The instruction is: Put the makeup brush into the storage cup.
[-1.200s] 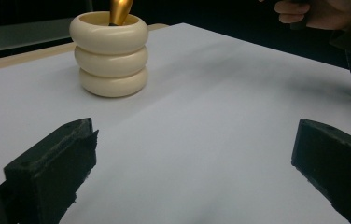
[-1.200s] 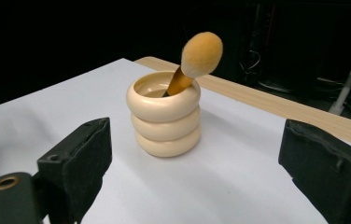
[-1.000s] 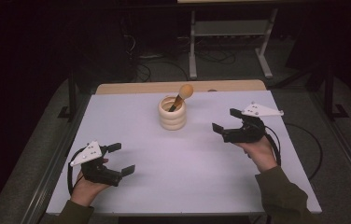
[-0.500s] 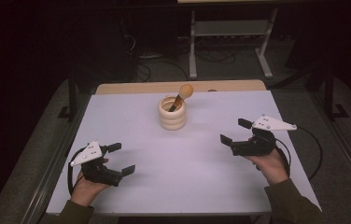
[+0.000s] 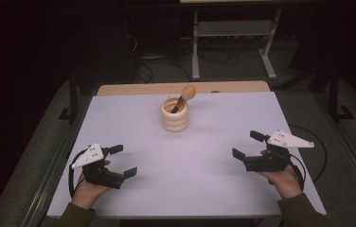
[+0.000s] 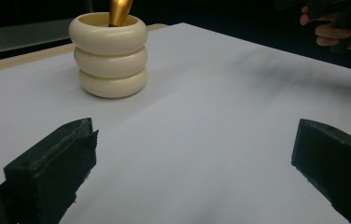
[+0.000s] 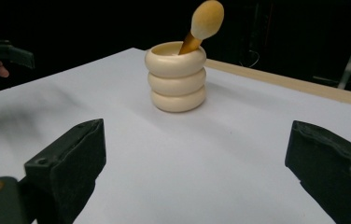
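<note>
One white table (image 5: 181,161) carries everything, with a strip of bare wood along its far edge. On it stands one cream holder (image 5: 174,114) built of three stacked rings, upright, toward twelve o'clock on the table's centre line. One wooden spoon (image 5: 183,98) stands in the holder — its long axis tilted, the rounded head up and leaning toward one o'clock in the high view, the handle down inside the rim.

Two grippers rest near the table's front edge, well apart from the holder and from each other. The left gripper (image 5: 123,161) sits at about seven o'clock, its jaws spread wide with nothing between them, aimed toward the table's middle. The right gripper (image 5: 247,144) sits at about four o'clock — jaws likewise wide and empty, aimed left toward the middle. In the right gripper view the holder stands just left of centre between the jaws.
</note>
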Demonstrator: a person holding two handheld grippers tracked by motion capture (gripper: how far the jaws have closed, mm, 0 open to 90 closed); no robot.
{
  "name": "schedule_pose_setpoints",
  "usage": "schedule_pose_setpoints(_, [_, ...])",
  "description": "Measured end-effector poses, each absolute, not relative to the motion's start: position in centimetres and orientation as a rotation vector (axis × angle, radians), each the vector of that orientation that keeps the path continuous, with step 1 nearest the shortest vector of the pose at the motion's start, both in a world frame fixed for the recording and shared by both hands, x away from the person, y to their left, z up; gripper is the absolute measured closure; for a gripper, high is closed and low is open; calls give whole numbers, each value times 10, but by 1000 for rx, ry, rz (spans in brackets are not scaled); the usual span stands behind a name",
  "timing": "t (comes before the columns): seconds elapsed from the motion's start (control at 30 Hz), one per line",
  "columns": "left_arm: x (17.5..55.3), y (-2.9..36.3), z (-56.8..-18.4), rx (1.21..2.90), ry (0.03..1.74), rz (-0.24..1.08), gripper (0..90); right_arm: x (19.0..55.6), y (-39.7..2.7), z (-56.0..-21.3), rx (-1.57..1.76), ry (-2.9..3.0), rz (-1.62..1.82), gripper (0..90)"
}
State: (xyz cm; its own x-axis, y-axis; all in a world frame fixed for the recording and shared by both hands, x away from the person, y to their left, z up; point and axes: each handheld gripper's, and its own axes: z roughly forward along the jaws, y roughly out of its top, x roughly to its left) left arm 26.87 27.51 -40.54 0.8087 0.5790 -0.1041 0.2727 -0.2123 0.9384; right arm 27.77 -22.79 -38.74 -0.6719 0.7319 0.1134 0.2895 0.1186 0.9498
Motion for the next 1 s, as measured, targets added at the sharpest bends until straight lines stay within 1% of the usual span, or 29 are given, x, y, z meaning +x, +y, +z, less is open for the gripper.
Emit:
schedule_pose_setpoints(0.53, [268,277,-405,1799,658,322,0,262,-243,-408,1044,2043,1516,46])
schedule_pose_setpoints(0.67, [268,277,-405,1801,658,321,0,261,-244,-413,1037,2068,1459,46])
schedule_pose_setpoints(1.0, [264,280,-406,1801,665,316,0,262,-245,-416,1046,2070,1469,46])
